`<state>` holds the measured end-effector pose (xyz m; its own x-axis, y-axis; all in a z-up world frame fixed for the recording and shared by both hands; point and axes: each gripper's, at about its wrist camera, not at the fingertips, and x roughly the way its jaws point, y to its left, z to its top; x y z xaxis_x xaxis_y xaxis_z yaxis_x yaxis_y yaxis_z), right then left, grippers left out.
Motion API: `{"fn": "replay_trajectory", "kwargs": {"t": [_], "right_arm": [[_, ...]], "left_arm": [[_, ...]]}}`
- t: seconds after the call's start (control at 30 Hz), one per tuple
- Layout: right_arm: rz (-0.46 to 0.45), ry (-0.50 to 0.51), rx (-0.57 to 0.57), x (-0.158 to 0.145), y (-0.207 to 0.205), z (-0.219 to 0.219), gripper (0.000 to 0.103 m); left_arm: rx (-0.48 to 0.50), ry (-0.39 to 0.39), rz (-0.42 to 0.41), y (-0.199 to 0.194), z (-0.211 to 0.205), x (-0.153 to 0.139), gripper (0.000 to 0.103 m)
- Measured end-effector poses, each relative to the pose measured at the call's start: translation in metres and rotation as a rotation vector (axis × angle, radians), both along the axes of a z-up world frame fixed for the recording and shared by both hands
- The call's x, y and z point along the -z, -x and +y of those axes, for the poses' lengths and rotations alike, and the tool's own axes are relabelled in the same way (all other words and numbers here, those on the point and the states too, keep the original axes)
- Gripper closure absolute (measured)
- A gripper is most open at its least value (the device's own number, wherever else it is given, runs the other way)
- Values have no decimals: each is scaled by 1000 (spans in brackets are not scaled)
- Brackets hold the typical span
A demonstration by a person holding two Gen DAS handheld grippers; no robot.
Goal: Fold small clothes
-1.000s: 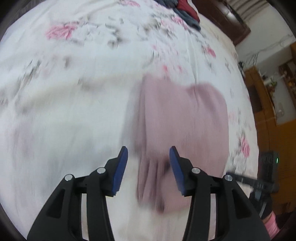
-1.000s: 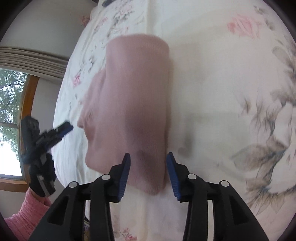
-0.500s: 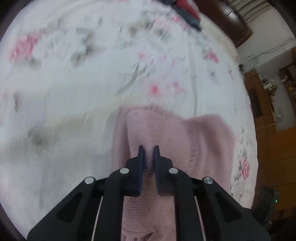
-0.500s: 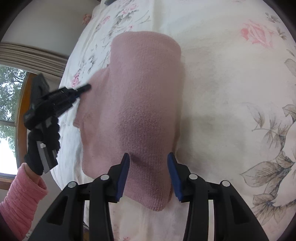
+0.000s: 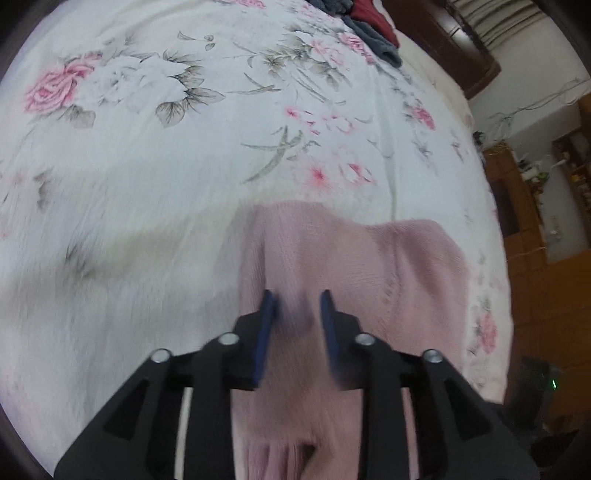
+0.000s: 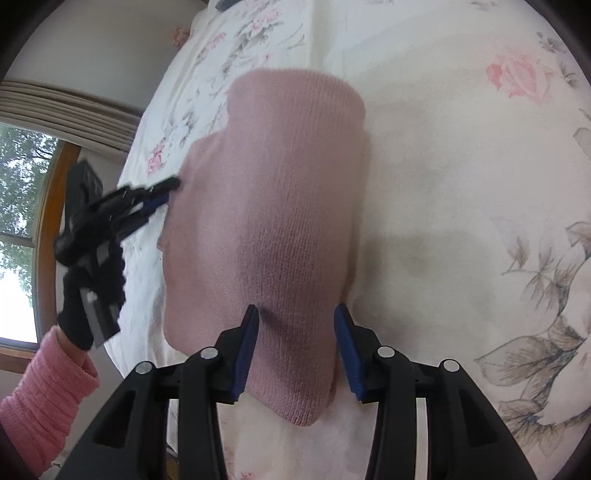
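Note:
A dusty-pink knitted garment [image 5: 369, 266] lies folded on the floral bedsheet [image 5: 147, 166]. In the left wrist view my left gripper [image 5: 295, 310] stands open just above the garment's left fold, with nothing clamped between its blue pads. The ribbed cuff of a sleeve shows below, between the arms. In the right wrist view the same garment [image 6: 280, 192] stretches away as a long folded bundle. My right gripper [image 6: 295, 325] is open, its pads either side of the near end, not pinching it. My left gripper [image 6: 155, 195] shows at the garment's left edge, held by a black-gloved hand [image 6: 81, 306].
A heap of dark grey and red clothes [image 5: 369, 22] lies at the far end of the bed by a dark wooden headboard [image 5: 450, 40]. Wooden furniture [image 5: 539, 258] stands past the bed's right side. A window [image 6: 22, 221] is beyond the left edge.
Half a second ago my left gripper was shut on a fold of the pink garment; it has now opened and let go. My right gripper stayed open and came slightly lower over the near end.

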<state>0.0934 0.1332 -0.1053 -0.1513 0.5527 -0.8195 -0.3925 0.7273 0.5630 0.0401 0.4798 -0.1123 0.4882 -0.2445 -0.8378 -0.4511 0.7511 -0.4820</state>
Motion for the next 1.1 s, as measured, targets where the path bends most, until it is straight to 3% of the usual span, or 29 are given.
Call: {"fn": "replay_trajectory", "kwargs": {"t": [0.03, 0.17, 0.3, 0.53, 0.7, 0.83, 1.0, 1.07, 1.1], "right_arm": [[-3, -12, 8, -2, -4, -2, 56], [-7, -35, 19, -7, -14, -6, 53], [12, -70, 35, -5, -23, -4, 52], [52, -114, 25, 6, -33, 1, 38], [67, -138, 5, 18, -40, 14, 30], [103, -173, 13, 33, -46, 19, 17], [162, -201, 41, 56, -51, 30, 11], [190, -209, 67, 63, -53, 31, 13], [190, -207, 75, 63, -53, 31, 19]], "left_arm": [[7, 14, 2, 5, -1, -2, 54], [37, 83, 16, 23, -4, 6, 41], [49, 122, 46, 25, -9, 26, 40], [45, 227, 41, 16, -13, 55, 34], [118, 306, 8, 5, -21, 60, 34], [166, 355, -1, -1, -28, 67, 32], [176, 304, 19, -15, -48, 76, 23], [172, 269, 21, -20, -55, 73, 26], [168, 257, 19, -19, -56, 71, 30]]}}
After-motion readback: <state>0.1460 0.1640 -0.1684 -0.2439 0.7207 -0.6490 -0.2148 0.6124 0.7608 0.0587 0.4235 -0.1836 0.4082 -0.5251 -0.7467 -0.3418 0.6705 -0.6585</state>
